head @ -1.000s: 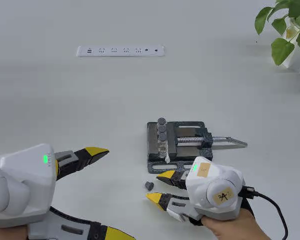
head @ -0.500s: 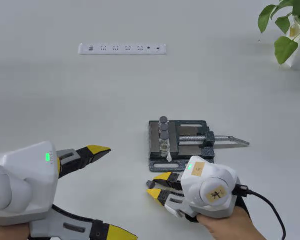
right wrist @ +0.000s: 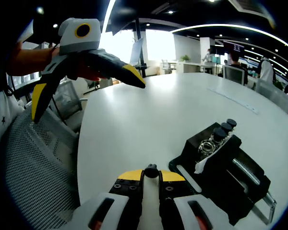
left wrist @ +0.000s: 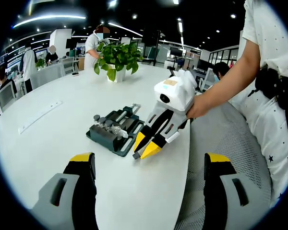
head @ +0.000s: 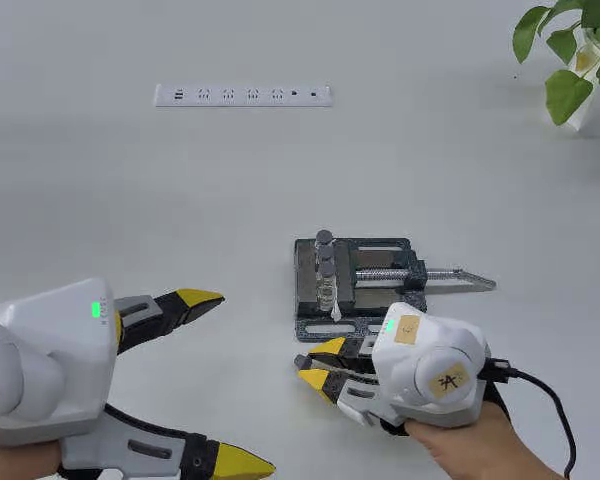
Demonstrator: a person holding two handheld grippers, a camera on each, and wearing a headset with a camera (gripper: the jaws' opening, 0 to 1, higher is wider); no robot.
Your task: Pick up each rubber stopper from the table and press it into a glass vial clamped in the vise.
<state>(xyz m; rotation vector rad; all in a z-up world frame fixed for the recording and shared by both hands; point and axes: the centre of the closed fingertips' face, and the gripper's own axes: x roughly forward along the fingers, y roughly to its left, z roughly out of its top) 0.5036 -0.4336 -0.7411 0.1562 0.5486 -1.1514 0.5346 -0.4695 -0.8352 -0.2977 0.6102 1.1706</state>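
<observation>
Your right gripper is clenched on a small dark rubber stopper, pinched between its yellow tips, low over the table. Whether the stopper touches the surface can't be told. Just beyond sits the vise, its near corner beside your jaws. A row of glass vials stands upright in it. The farther ones wear dark caps and the nearest looks clear. Your left gripper hangs spread wide, well apart. A power strip lies far back, and a plant is cut off at the corner.

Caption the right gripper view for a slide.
Right claw pinches a rubber stopper beside the vise.
</observation>
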